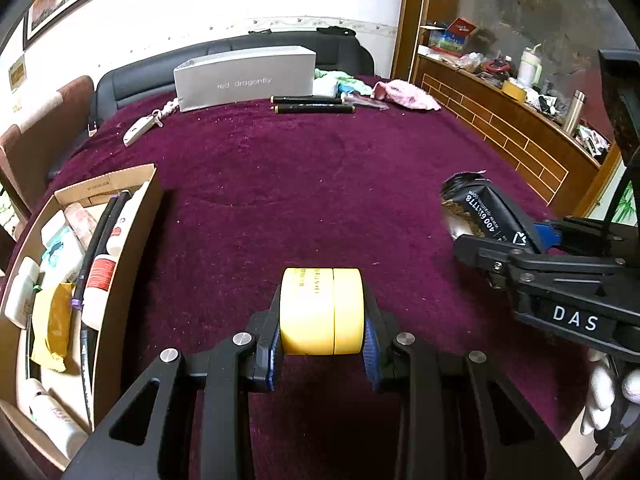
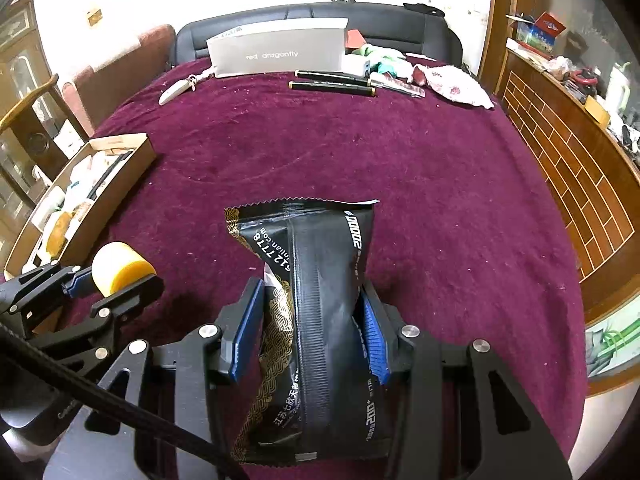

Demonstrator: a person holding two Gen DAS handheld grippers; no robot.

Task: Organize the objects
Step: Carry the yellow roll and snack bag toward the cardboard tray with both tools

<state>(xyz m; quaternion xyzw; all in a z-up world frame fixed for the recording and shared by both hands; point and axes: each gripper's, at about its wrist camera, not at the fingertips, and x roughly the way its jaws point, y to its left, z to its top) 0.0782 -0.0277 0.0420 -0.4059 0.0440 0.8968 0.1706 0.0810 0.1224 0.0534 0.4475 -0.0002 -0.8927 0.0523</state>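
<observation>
My left gripper [image 1: 322,320] is shut on a yellow round jar [image 1: 322,310], held on its side above the purple cloth; the jar also shows in the right wrist view [image 2: 120,266]. My right gripper [image 2: 308,312] is shut on a black snack packet [image 2: 312,280] with gold pattern and white print, held upright between the blue pads. The packet also shows at the right of the left wrist view [image 1: 486,214]. An open cardboard box [image 1: 136,216] holding several tubes, bottles and packets lies at the left; it also shows in the right wrist view [image 2: 132,164].
The purple cloth [image 1: 320,184] covers the table. At the far end lie a grey "red dragonfly" box [image 1: 244,78], two black cylinders [image 1: 312,109], a white key fob [image 1: 138,130] and a pink cloth [image 1: 406,94]. A brick-pattern wooden counter [image 1: 504,132] runs along the right.
</observation>
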